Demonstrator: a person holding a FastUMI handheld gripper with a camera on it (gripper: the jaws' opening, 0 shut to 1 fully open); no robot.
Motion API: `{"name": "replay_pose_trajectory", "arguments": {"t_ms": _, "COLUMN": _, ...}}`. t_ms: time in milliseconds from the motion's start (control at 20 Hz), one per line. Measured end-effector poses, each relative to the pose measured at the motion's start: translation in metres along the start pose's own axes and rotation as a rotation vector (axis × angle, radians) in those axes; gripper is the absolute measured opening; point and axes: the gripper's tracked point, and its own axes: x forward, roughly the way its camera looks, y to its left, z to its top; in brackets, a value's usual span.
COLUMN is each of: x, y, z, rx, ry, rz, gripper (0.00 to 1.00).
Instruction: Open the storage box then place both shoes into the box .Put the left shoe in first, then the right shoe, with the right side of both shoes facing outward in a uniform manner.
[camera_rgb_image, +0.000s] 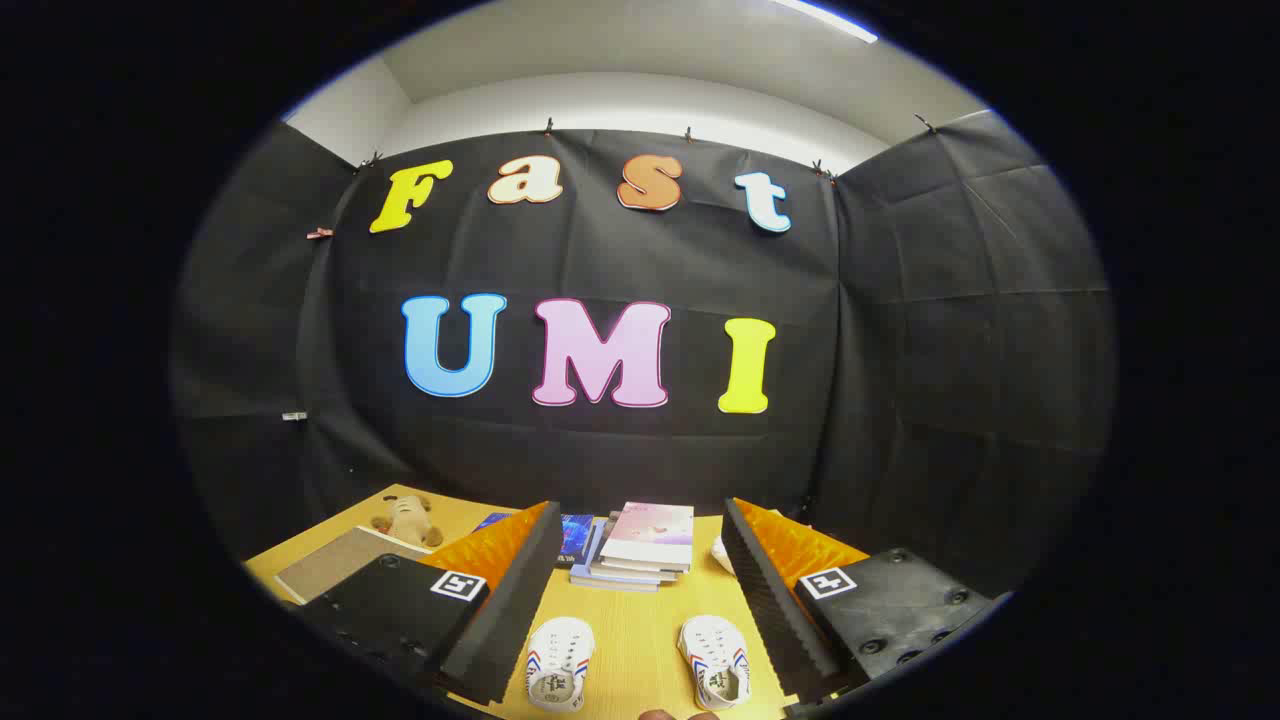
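Note:
Two small white shoes with red and blue side stripes lie on the wooden table, toes pointing away from me. One shoe (558, 662) sits close to my left finger, the other shoe (716, 662) close to my right finger. My gripper (640, 545) is open, held above the table, with both shoes in the wide gap between its fingers. Nothing is held. I cannot make out a storage box.
A stack of books (640, 545) lies beyond the shoes at the table's middle back. A small brown plush toy (405, 520) and a flat brown board (340, 563) are at the far left. Something white (722, 553) peeks out by the right finger. Black cloth walls enclose the table (635, 640).

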Motion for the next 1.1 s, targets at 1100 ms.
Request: {"name": "replay_pose_trajectory", "arguments": {"t_ms": 1100, "x": 0.003, "y": 0.033, "z": -0.050, "rx": 0.097, "ry": 0.162, "rz": -0.051, "gripper": 0.98}}
